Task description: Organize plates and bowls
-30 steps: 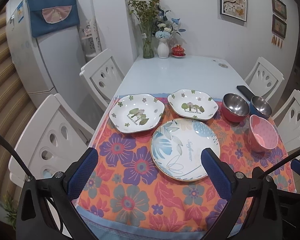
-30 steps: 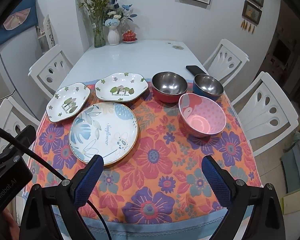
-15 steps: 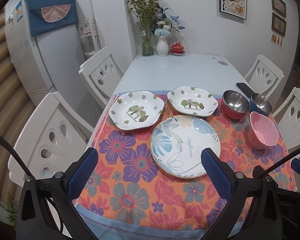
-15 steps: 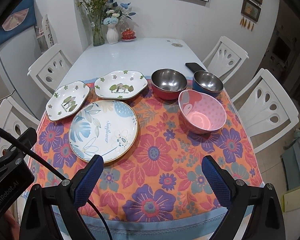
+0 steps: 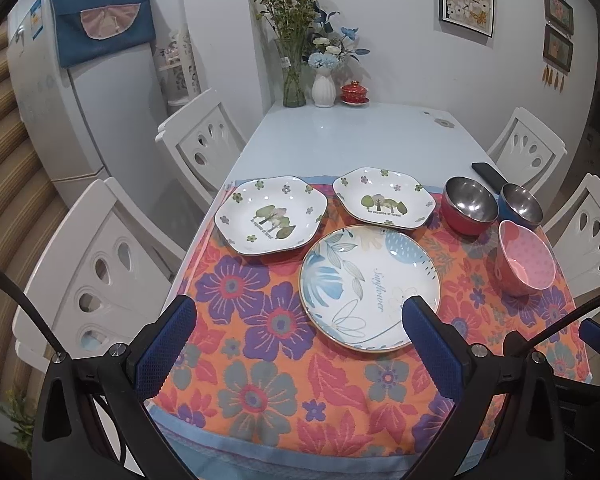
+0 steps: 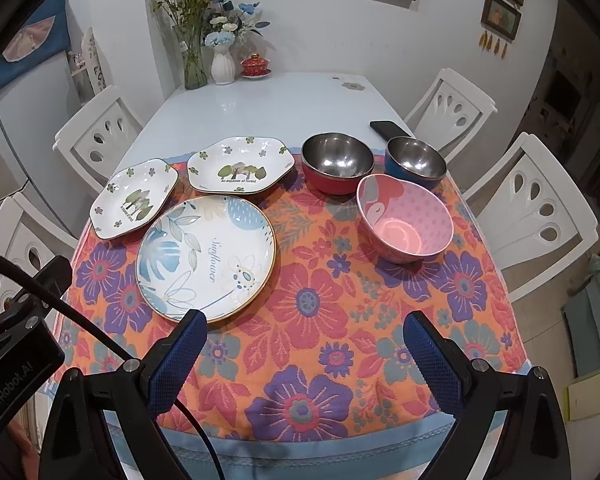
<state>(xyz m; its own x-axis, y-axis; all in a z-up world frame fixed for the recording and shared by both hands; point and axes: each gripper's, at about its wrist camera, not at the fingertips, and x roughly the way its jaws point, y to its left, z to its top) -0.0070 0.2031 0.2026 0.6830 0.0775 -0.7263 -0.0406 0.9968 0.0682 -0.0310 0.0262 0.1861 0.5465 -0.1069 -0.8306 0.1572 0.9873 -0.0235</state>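
A round blue-leaf plate (image 5: pixel 370 286) (image 6: pixel 206 252) lies on the floral cloth. Behind it lie two white hexagonal tree plates, the left one (image 5: pixel 271 215) (image 6: pixel 135 204) and the right one (image 5: pixel 384 203) (image 6: pixel 240 170). To the right stand a red steel-lined bowl (image 5: pixel 469 205) (image 6: pixel 338 162), a blue steel-lined bowl (image 5: pixel 520 210) (image 6: pixel 416 162) and a pink bowl (image 5: pixel 526 262) (image 6: pixel 406 224). My left gripper (image 5: pixel 298 354) is open and empty above the cloth's near edge, in front of the round plate. My right gripper (image 6: pixel 304 362) is open and empty, near the front edge.
The floral cloth (image 6: pixel 312 304) covers the near half of a pale blue table (image 5: pixel 340 140). At the far end stand a flower vase (image 5: pixel 294 88), a white vase (image 5: pixel 323 90) and a red lidded cup (image 5: pixel 354 92). A black phone (image 6: pixel 388 128) lies behind the bowls. White chairs (image 5: pixel 96 276) flank the table.
Both grippers have drawn back and tilted a little, so the dishes sit slightly lower and nearer in both views. Nothing on the table has moved. Both stay open.
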